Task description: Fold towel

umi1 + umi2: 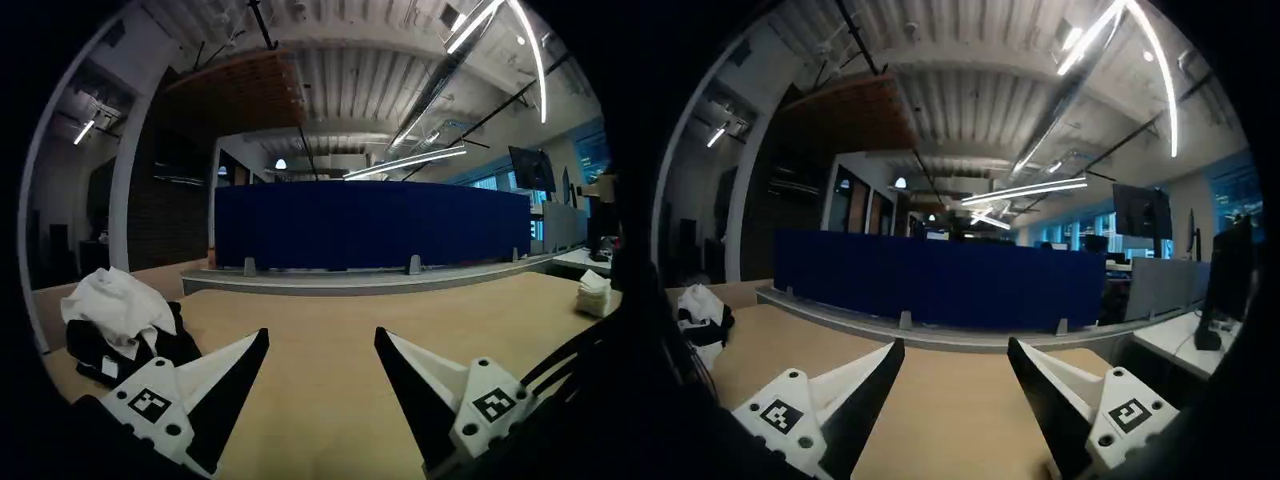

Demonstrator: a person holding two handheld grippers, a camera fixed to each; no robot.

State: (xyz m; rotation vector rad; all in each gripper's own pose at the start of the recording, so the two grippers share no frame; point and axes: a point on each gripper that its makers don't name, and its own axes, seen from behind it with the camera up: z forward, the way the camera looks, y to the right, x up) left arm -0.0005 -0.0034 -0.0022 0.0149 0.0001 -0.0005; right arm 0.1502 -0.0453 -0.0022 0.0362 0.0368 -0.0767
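Note:
A crumpled white towel [118, 302] lies over dark cloth [128, 352] at the left of the wooden table [360, 320] in the left gripper view. My left gripper [322, 340] is open just right of that pile, nothing between its fingers. A small folded white stack [594, 293] sits at the table's far right edge. In the right gripper view my right gripper [954, 348] is open and empty over the table [944, 416], and the white and dark pile [702, 314] shows far to the left.
A long blue partition [368, 224] on a grey base runs along the table's far edge, also the blue partition [936, 284] in the right gripper view. Monitors [1228, 272] stand on a neighbouring desk at right. A dark cable or frame [568, 360] crosses the lower right.

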